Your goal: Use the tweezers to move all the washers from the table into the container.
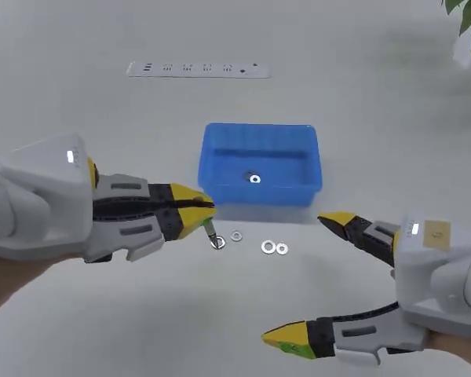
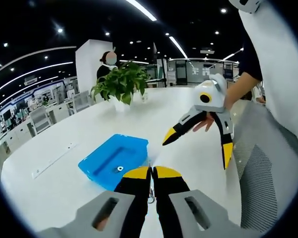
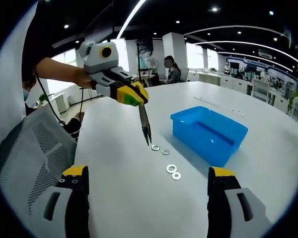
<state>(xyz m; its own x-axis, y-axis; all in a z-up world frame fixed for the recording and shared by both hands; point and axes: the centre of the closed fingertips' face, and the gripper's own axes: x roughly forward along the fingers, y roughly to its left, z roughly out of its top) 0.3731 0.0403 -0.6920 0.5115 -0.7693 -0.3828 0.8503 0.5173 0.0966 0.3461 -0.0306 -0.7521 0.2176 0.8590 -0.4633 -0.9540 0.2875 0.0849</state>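
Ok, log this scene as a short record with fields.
left gripper: shut on tweezers, tips at the leftmost washer
right gripper: open, empty
loose washers: four on the table, in front of the blue container
washer in container: one

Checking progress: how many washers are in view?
5. One washer lies in the blue container; four on the table before it: one at the tweezers tip, one beside it, two side by side further right.
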